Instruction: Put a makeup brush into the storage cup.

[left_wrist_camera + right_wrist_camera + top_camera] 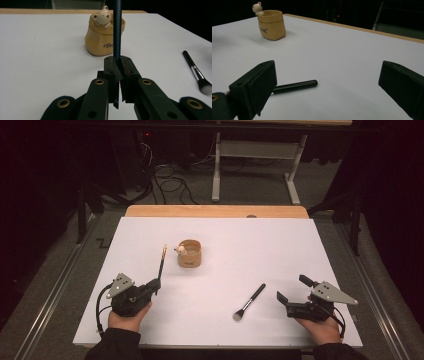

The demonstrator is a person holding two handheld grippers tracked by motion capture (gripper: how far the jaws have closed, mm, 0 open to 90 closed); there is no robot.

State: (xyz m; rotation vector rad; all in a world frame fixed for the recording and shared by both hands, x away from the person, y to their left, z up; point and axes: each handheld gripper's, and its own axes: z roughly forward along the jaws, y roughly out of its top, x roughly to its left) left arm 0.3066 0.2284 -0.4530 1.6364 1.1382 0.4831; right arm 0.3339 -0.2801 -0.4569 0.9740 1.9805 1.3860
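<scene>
Jaws of left gripper (156, 284) clamped on thin dark pencil (162, 262), aimed at tan bear-trimmed ceramic pot (190, 254) for insertion; right gripper (295, 289) spread, unloaded.

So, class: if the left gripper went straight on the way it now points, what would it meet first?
Probably the yellow pot: the left gripper, shut on a dark stick, points right at it, though depth is unclear.

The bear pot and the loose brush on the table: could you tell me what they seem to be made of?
The bear pot looks like glazed ceramic or resin moulded as a wrinkled sack: tan, smooth, faintly shiny, with printed lettering. The brush seems to have a glossy black handle, plastic or lacquered wood, a bright metal-looking ferrule, and soft pale-tipped bristles, probably synthetic.
</scene>
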